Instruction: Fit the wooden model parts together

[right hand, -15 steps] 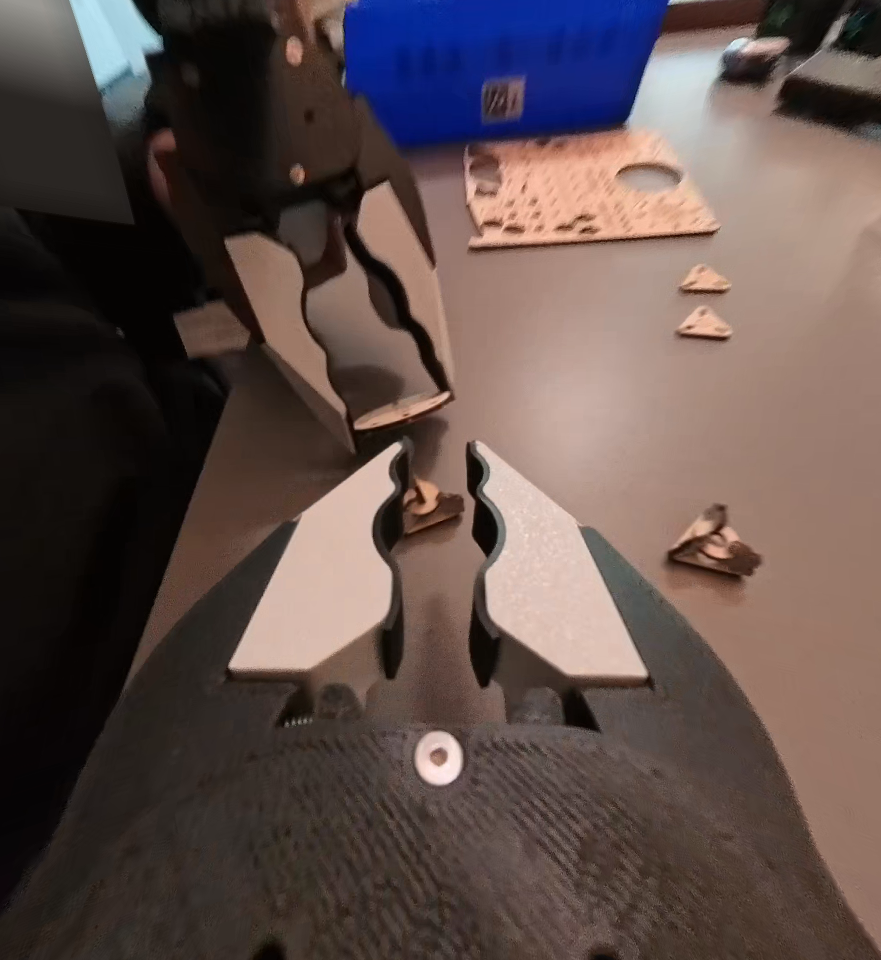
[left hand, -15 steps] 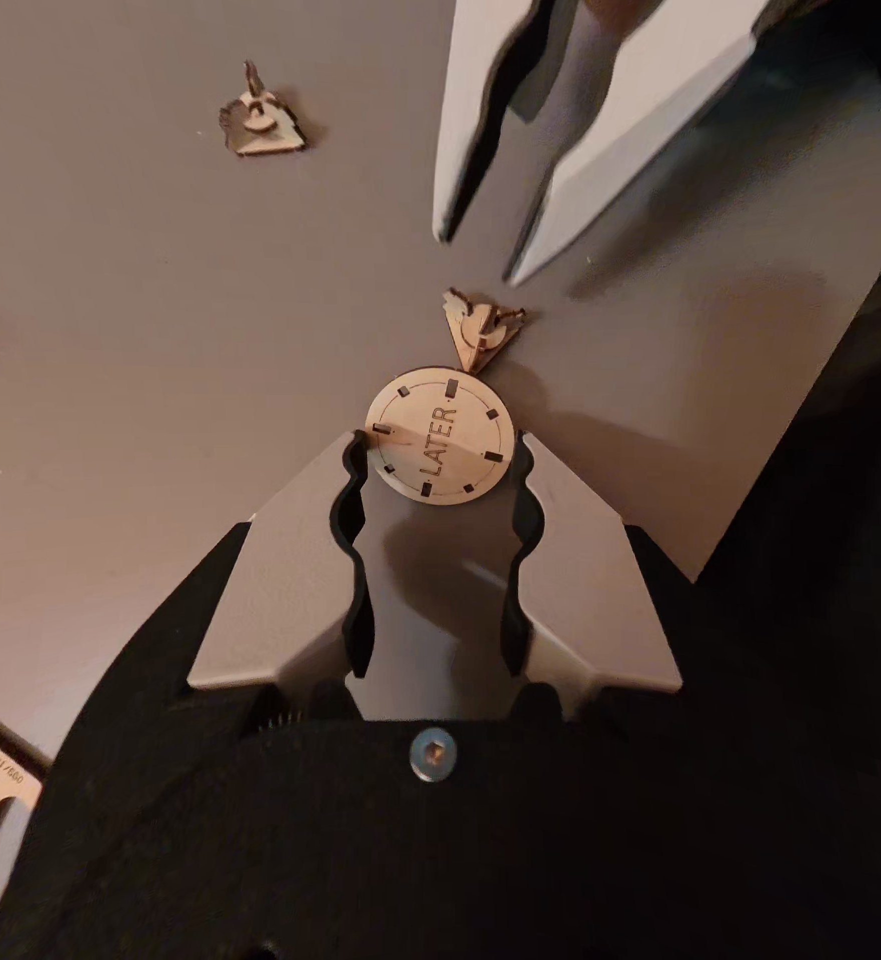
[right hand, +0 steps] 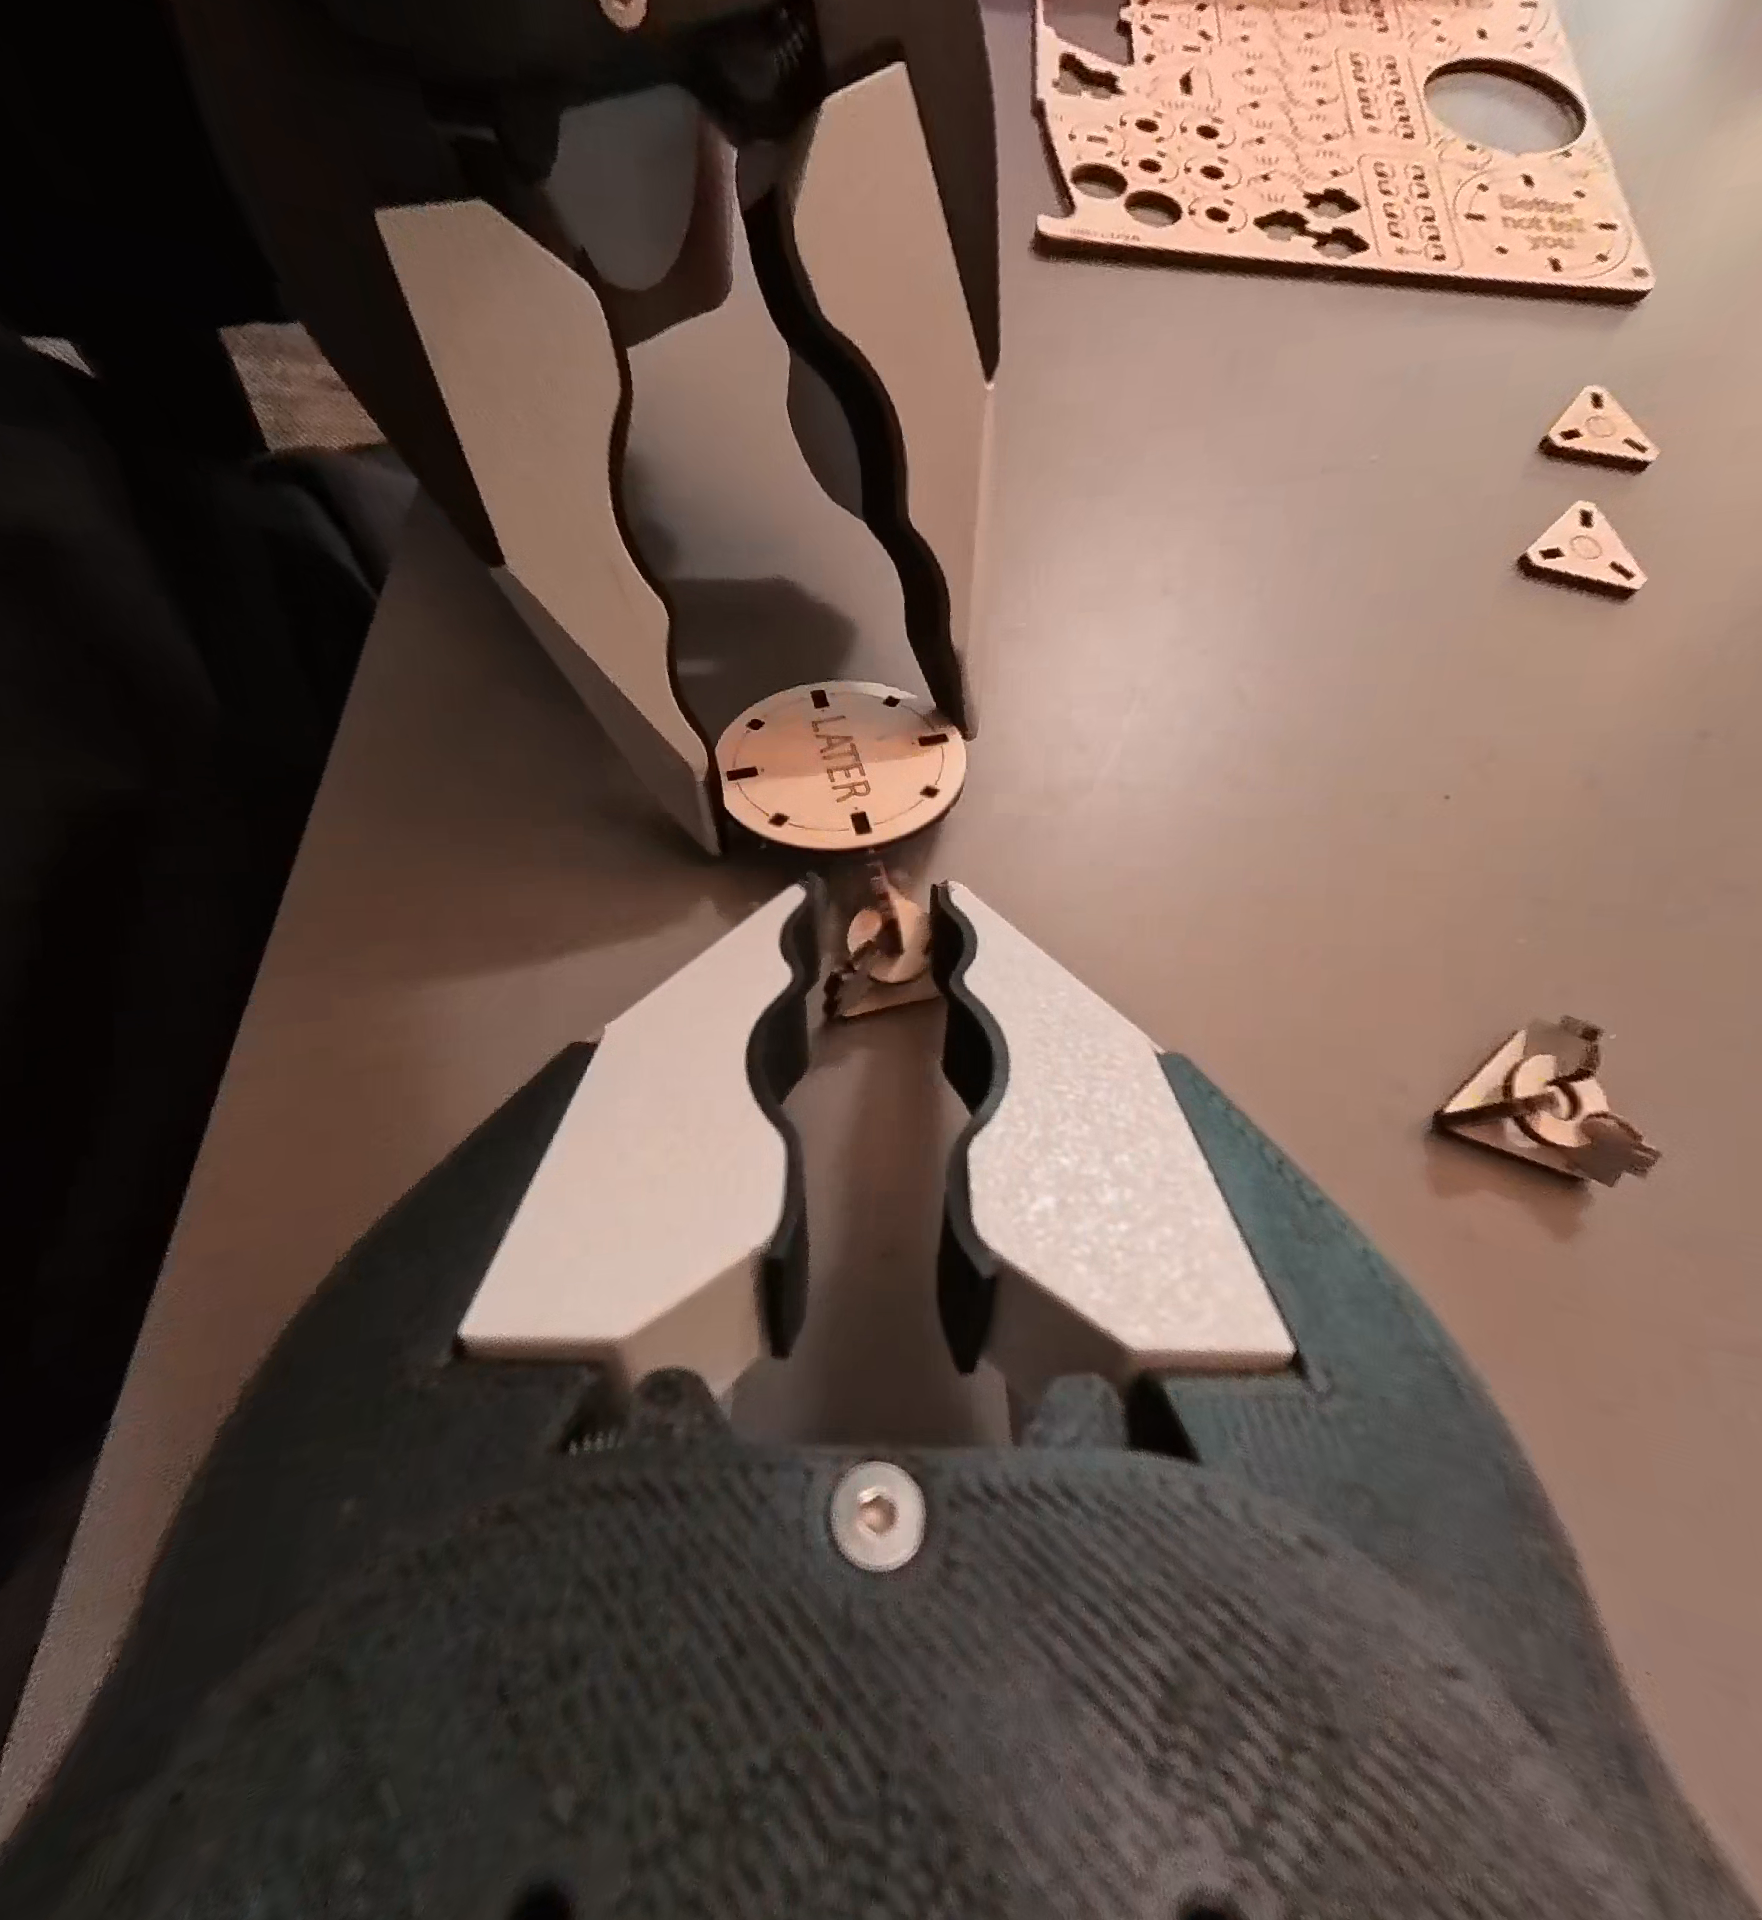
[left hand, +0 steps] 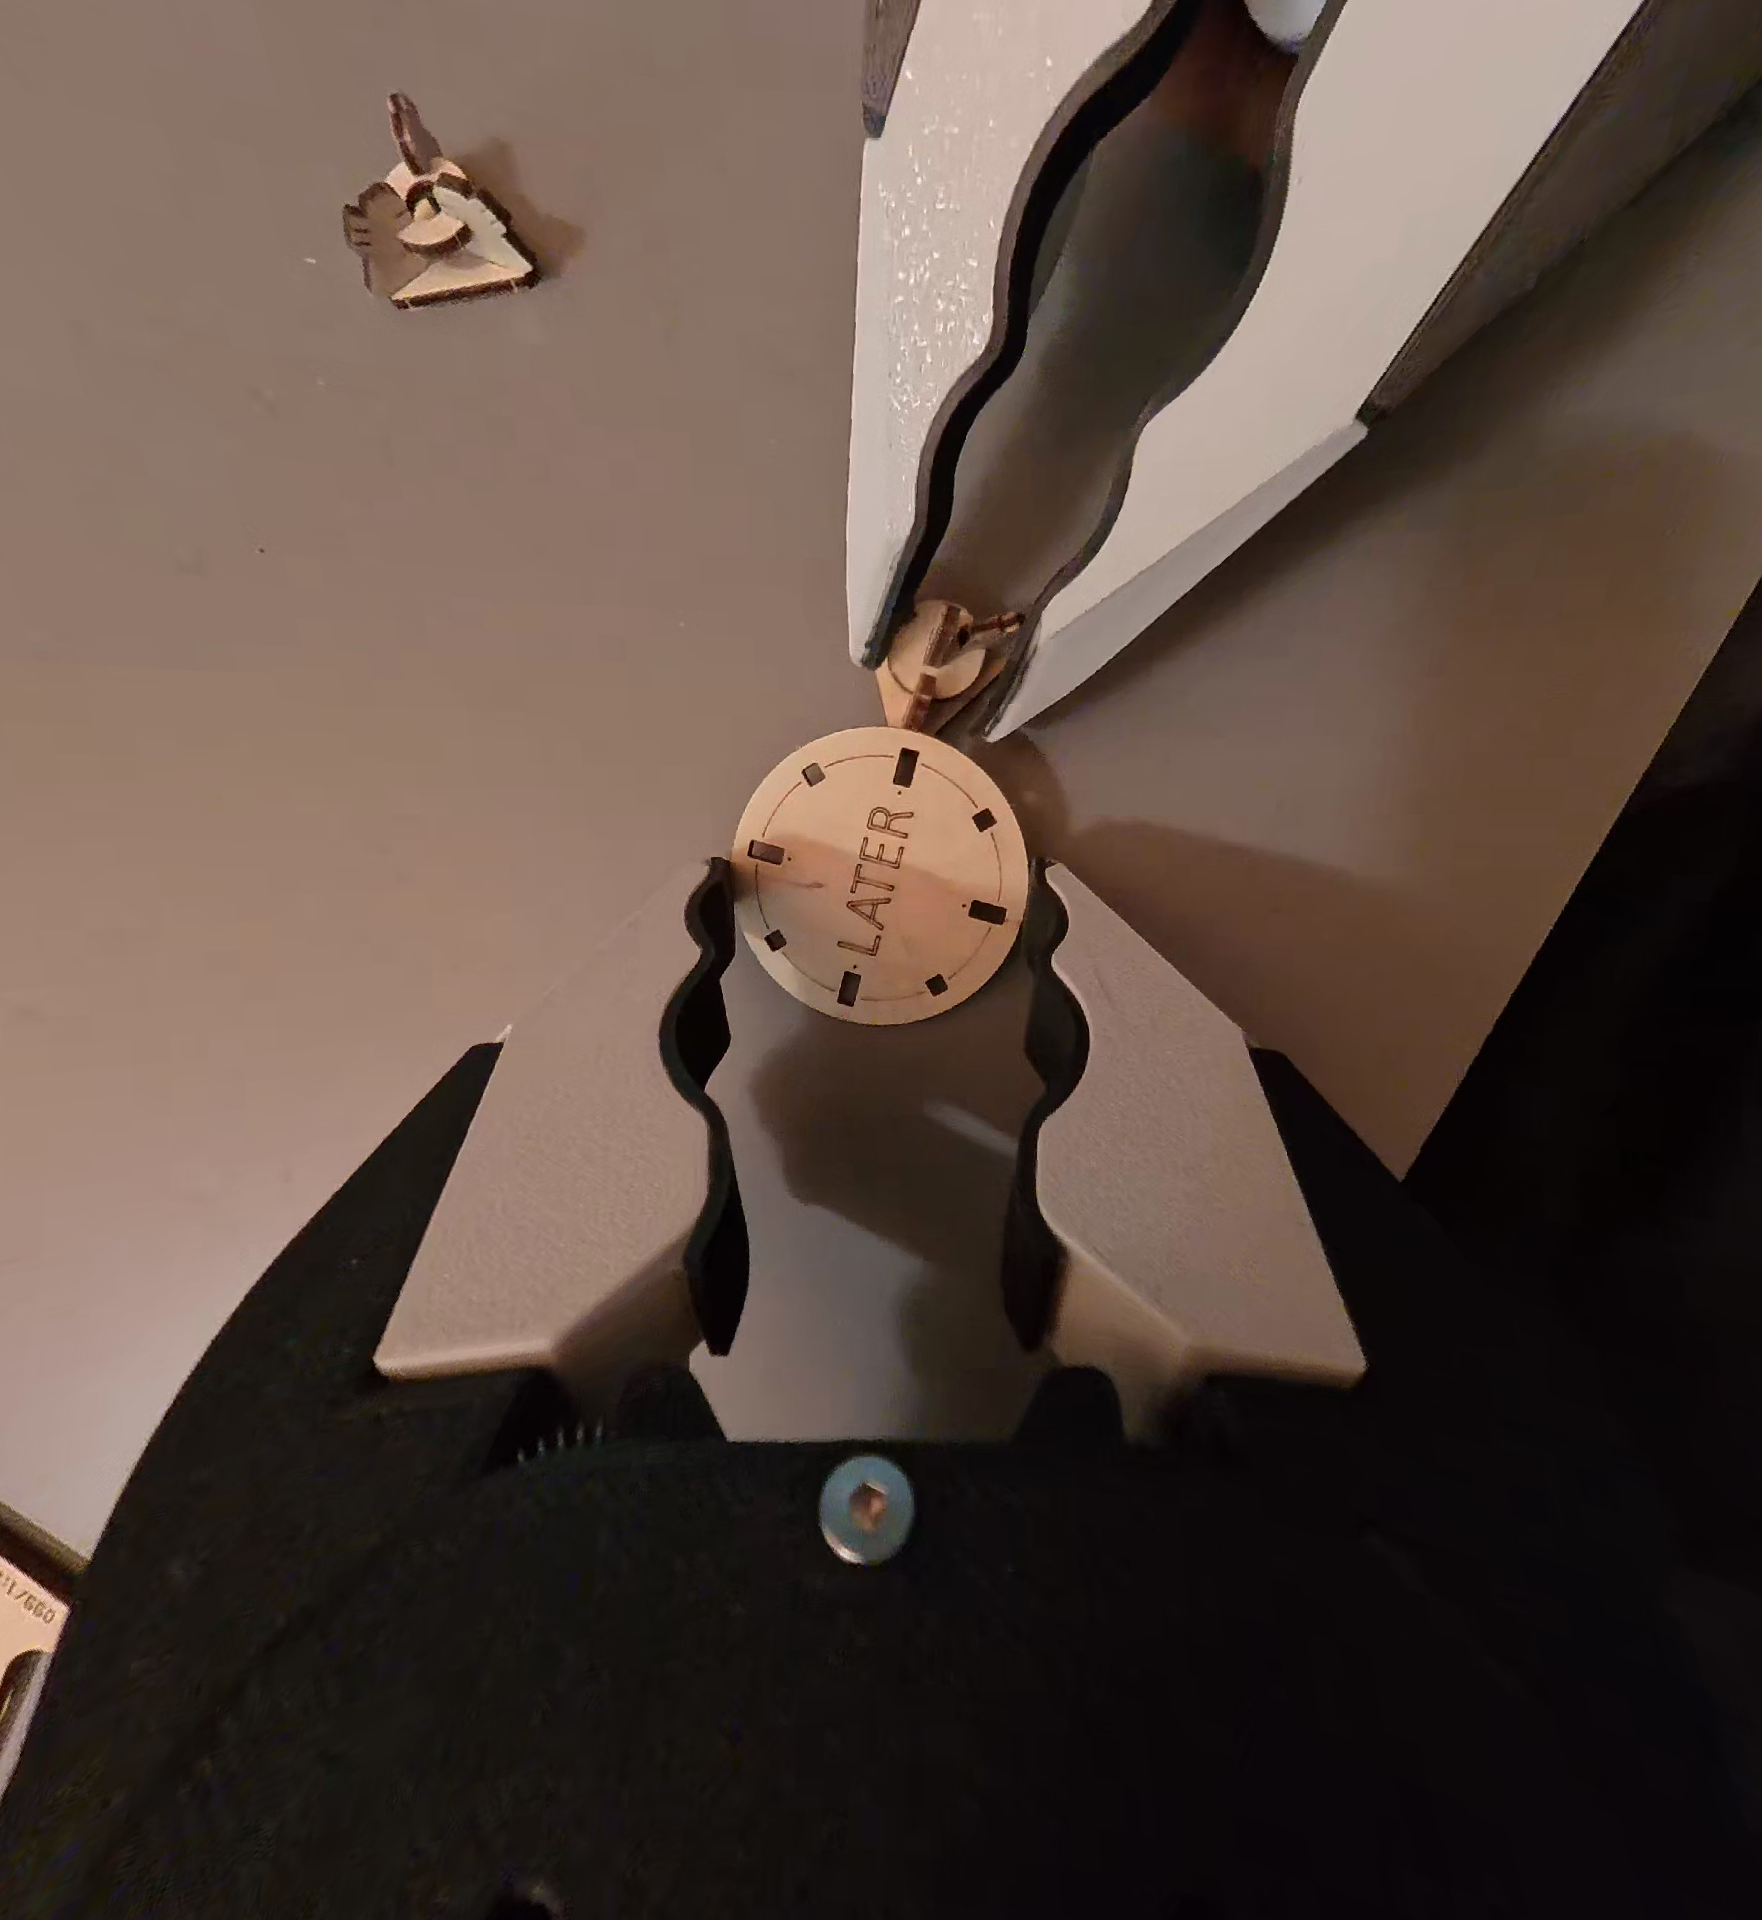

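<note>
Two flat wooden triangles [right hand: 1586, 556] and a cut-out wooden sheet [right hand: 1324, 156] are lying well apart on the bench [right hand: 1272, 727] — the left gripper [left hand: 872, 878] is clamping an engraved wooden disc [left hand: 877, 878], while the right gripper [right hand: 872, 940], nearly closed, is pinching a small wooden assembly [right hand: 882, 951] just beside the disc.
</note>
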A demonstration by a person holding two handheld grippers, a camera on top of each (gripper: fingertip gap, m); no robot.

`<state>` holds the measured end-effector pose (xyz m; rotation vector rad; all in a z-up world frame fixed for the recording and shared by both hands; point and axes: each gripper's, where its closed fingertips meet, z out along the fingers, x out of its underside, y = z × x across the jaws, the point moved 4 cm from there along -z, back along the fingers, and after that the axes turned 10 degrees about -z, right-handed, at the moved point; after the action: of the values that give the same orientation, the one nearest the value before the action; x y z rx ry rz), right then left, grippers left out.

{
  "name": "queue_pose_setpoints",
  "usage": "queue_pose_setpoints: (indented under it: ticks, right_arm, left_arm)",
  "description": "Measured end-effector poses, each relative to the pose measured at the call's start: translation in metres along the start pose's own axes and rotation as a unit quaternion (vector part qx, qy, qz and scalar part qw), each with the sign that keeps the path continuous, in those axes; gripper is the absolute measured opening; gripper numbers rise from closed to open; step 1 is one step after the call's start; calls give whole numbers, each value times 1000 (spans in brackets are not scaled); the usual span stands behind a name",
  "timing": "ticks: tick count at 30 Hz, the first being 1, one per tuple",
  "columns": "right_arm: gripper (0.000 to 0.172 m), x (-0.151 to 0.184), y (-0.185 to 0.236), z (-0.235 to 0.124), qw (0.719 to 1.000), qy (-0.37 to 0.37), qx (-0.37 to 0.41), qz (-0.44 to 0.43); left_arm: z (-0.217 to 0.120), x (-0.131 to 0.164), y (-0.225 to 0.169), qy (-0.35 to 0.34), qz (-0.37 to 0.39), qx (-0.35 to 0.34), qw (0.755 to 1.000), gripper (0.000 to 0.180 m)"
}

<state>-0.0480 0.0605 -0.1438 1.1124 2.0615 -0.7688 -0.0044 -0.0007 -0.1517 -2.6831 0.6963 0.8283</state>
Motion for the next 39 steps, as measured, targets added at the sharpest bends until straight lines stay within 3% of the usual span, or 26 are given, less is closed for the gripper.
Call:
queue_pose_setpoints:
  ticks: [13,30,39]
  right_arm:
    - [5,-3,-3,-3,1000,-6,16,-12]
    - [1,-4,-3,-1,1000,-14,15,-5]
    - [1,-11,-6,-8,998,-55,6,19]
  left_arm:
    - [-3,-1,7,-29,-34,30,999,58]
    - [-3,-4,6,-60,-42,61,995,57]
    - [-6,-8,4,-103,-74,130,983,57]
